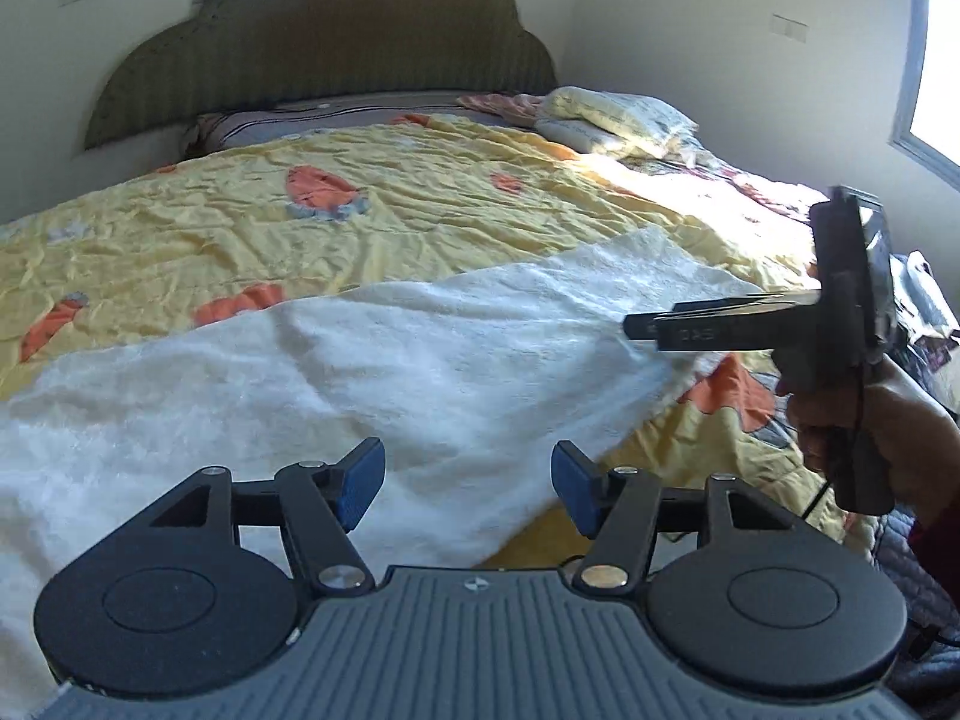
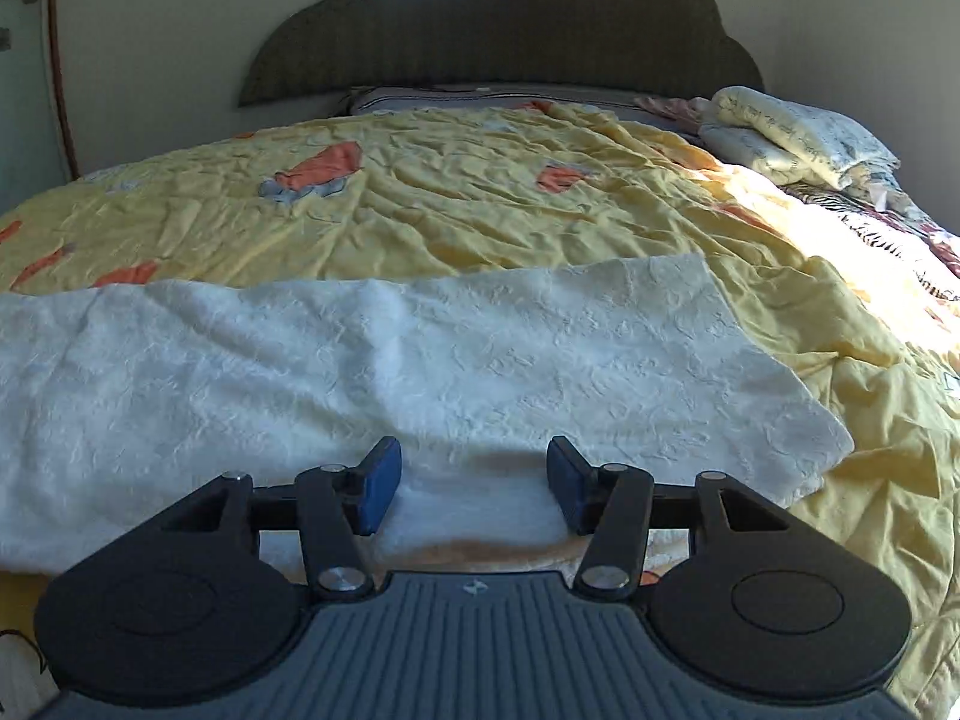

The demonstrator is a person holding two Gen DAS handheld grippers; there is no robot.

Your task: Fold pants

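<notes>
The left tool [image 1: 468,483] hangs over the near edge of the white pants [image 1: 336,372], its blue pads [image 1: 360,483] standing well apart with nothing clamped between them; the fluffy fabric lies below and beyond the gap, and the pads do not press on it. The right tool [image 2: 474,489] is likewise parted, its two pads wide of each other above the near hem of the pants [image 2: 420,348], gripping nothing. In the left wrist view the right tool [image 1: 648,327] shows side-on at the right, held by a hand [image 1: 864,420], its fingers reaching over the far right end of the white fabric; whether they touch it cannot be told from that angle.

The pants lie spread as one long white band across the foot of the bed, on a yellow quilt [image 2: 480,210] printed with orange shapes. A folded pillow [image 2: 798,138] sits at the far right near the dark scalloped headboard [image 2: 504,30].
</notes>
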